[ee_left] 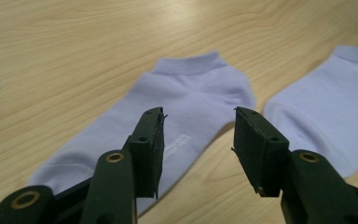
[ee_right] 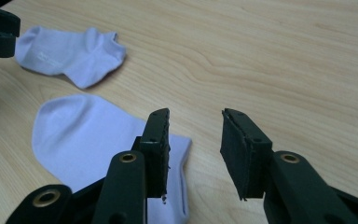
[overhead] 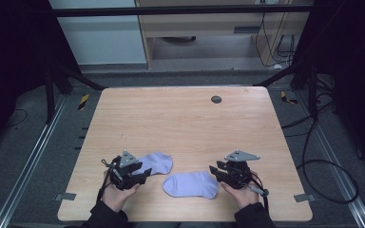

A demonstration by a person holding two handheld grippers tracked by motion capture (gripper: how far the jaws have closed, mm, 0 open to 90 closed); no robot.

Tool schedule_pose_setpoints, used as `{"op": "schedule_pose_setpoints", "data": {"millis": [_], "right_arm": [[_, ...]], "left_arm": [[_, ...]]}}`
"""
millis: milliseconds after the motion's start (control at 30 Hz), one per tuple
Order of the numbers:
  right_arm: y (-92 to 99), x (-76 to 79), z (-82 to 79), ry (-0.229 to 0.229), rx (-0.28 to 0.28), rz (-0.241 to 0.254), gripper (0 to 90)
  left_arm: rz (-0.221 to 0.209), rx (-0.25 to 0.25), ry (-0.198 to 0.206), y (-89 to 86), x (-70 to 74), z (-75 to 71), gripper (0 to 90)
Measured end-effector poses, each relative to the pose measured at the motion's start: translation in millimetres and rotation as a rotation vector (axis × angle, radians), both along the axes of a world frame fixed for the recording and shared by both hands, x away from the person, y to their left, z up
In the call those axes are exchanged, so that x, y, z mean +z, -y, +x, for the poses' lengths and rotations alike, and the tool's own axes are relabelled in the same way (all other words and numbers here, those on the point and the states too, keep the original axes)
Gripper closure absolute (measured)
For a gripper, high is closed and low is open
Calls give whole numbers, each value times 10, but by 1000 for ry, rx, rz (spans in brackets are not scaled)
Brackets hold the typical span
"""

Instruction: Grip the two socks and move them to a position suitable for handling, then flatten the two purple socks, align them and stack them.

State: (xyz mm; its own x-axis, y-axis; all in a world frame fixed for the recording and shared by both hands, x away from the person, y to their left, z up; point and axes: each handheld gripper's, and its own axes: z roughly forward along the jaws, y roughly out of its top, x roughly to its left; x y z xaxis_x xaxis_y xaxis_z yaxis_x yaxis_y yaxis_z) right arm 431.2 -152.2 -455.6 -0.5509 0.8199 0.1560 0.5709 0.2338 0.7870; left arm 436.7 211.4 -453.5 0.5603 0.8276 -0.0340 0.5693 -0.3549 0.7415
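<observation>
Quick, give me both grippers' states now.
Left gripper: open, empty, above the sock.
Right gripper: open, empty, beside the other sock.

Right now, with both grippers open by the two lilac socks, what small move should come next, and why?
Probably lower the left gripper onto the left sock and close. Its jaws stand open above that sock with nothing between them. The right gripper is also open and empty beside the right sock. Both socks lie flat and apart on the table.

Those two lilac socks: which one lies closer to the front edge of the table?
The sock beside the right claw. It lies nearer the person, toe pointing left, while the other sock, by the left claw, sits a little farther back.
</observation>
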Motion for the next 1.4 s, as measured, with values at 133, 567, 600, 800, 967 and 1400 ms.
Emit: {"op": "schedule_pose_setpoints", "data": {"millis": [133,567,600,800,967,1400], "right_arm": [[-97,37,58,7,7,16,603],[-650,108,275,12,63,29,585],[-692,108,289,8,65,32,583],[-936,65,386,-5,79,27,577],[-1120,-20,470,-26,83,1,573],[-1490,-240,600,-75,104,-69,573]], "left_arm": [[-11,35,7,-144,0,56,493],[-12,126,19,-582,-48,142,463],[-8,130,17,-608,-51,144,460],[5,153,-1,-702,-107,168,456],[22,161,-15,-733,-153,201,460],[61,164,-49,-758,-236,250,521]]}}
